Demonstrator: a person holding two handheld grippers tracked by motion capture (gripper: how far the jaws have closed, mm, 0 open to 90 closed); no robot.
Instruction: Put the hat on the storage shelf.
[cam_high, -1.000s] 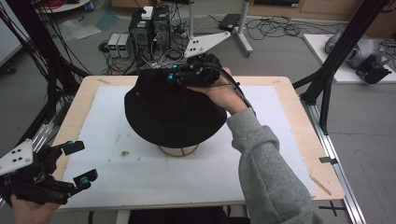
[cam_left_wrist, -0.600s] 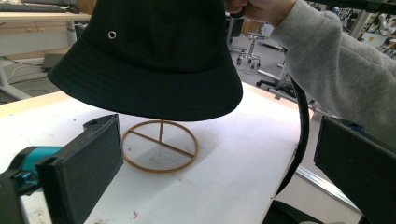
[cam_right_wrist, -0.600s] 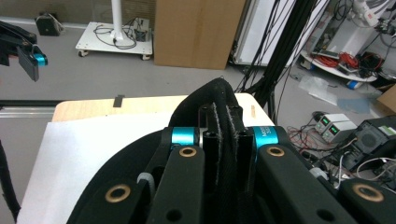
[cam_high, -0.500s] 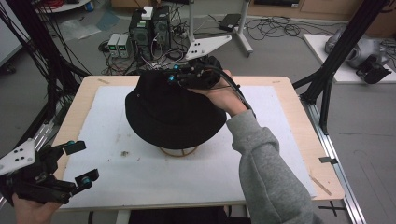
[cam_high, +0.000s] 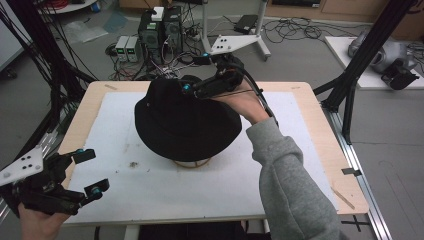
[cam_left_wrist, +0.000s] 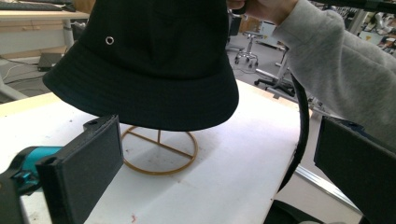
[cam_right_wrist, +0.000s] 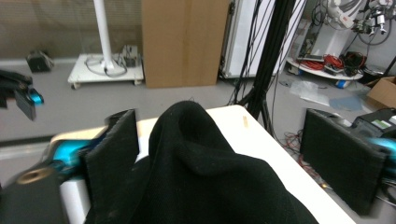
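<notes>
A black bucket hat (cam_high: 187, 122) sits on a thin wire stand (cam_high: 191, 163) in the middle of the table. My right gripper (cam_high: 192, 90) is at the far side of the hat's crown. Its jaws have just been opening and now stand wide apart. In the right gripper view a raised fold of the hat (cam_right_wrist: 201, 172) lies between the right gripper's (cam_right_wrist: 224, 158) jaws, and the pads do not press on it. My left gripper (cam_high: 92, 171) hovers open at the table's front left corner, facing the hat (cam_left_wrist: 149, 60) and the stand's ring (cam_left_wrist: 159, 151), with nothing between its jaws.
A white mat (cam_high: 300, 150) covers the wooden table top. Black frame posts (cam_high: 360, 65) stand at the table's sides. Computers and tangled cables (cam_high: 160, 30) lie on the floor behind. The right gripper's cable (cam_left_wrist: 301, 121) hangs down beside the grey sleeve.
The right gripper's jaws have parted over the hat's crown, and that hand has barely shifted. The left gripper has kept still.
</notes>
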